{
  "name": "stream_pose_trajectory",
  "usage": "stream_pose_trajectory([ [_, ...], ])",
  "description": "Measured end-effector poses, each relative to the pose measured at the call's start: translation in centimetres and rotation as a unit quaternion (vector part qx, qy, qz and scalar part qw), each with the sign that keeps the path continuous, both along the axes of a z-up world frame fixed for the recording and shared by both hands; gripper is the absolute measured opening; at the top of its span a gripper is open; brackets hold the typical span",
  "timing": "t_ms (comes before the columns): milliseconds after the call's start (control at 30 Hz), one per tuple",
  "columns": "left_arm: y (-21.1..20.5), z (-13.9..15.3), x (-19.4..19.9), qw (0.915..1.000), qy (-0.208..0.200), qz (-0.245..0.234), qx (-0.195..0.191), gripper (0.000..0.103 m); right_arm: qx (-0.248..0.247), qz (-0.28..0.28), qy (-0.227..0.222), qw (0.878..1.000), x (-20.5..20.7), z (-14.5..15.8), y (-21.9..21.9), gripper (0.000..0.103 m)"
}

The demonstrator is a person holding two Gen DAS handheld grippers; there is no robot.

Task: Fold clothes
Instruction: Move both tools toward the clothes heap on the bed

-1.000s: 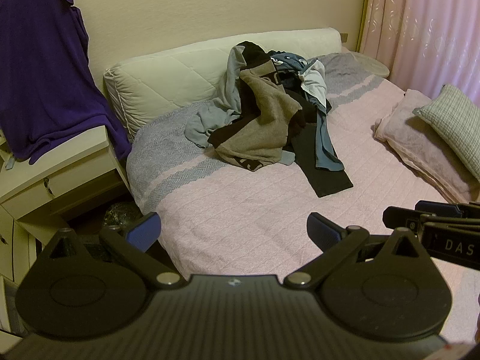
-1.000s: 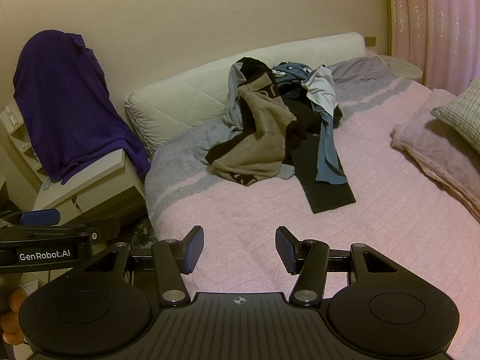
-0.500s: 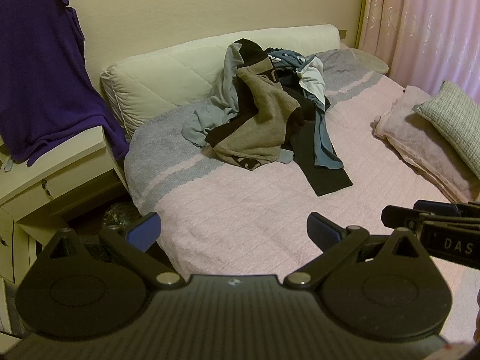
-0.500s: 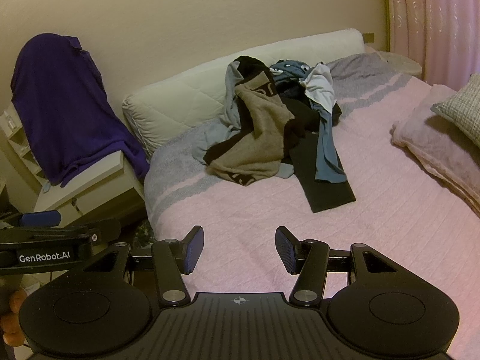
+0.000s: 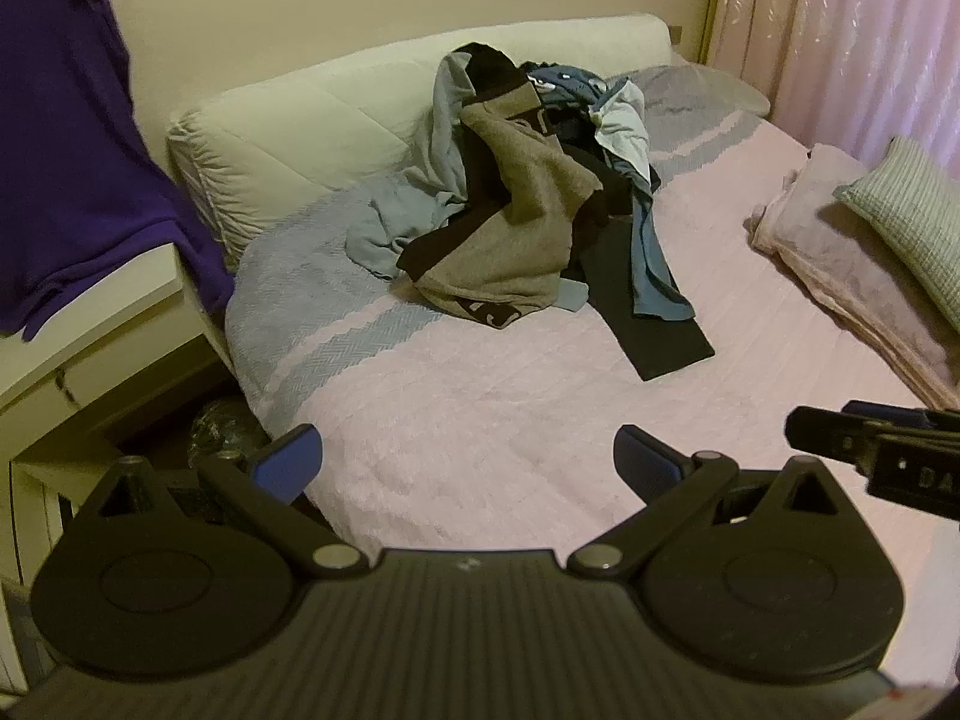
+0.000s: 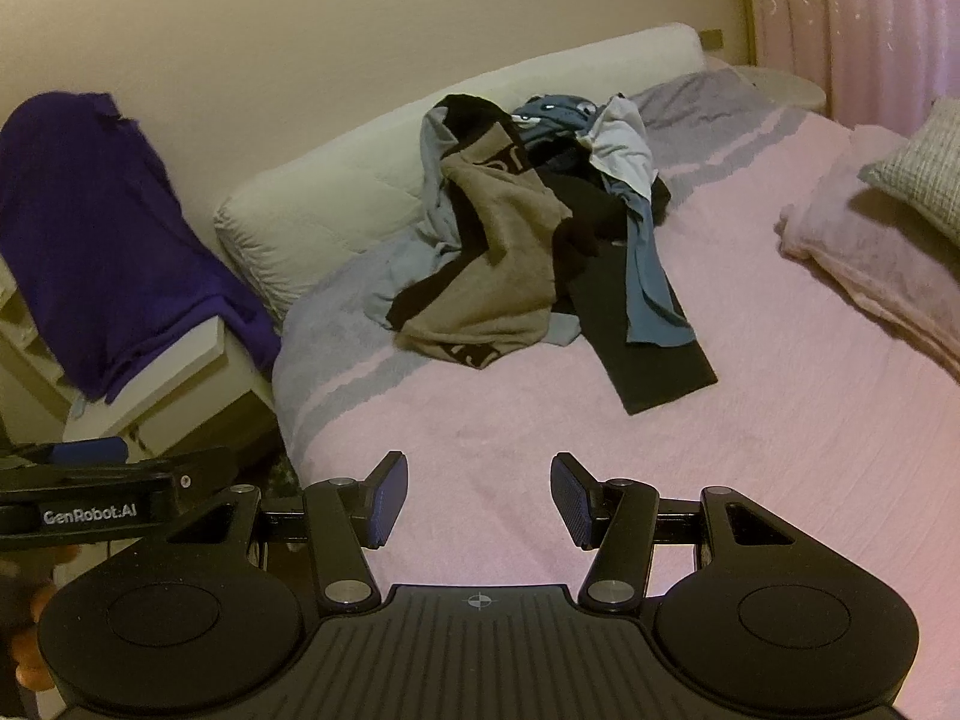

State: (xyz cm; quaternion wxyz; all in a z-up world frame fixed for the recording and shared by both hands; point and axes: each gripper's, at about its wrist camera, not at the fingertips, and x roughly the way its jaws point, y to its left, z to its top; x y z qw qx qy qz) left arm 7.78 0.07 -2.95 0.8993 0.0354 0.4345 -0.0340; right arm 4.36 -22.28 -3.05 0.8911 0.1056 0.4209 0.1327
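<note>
Pink bedspread (image 5: pixel 480 420) fills the frame; tangled clothes pile (image 5: pixel 516 210) sits upper centre against the cream headboard. Left gripper (image 5: pixel 465 459) and right gripper (image 6: pixel 478 495) both spread, empty, well short. Risk: one pinch may drag several intertwined garments together.

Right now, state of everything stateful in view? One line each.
left gripper: open, empty
right gripper: open, empty
clothes pile: unfolded, heaped against the bolster
black garment: unfolded, trailing out of the pile
purple garment: draped over the side furniture
curtain: drawn
</note>
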Motion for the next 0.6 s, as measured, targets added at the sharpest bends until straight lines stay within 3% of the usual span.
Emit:
stream_pose_trajectory([
  [333,2.5,-3.2,12.7,0.9966,0.032,-0.076,0.0,0.101,0.042,-0.072,0.014,0.996,8.0,-2.7,1.4,0.05],
  [600,4.3,-6.0,25.0,0.9883,0.05,-0.144,0.008,0.096,0.041,-0.158,0.034,0.986,16.5,-6.1,2.2,0.05],
])
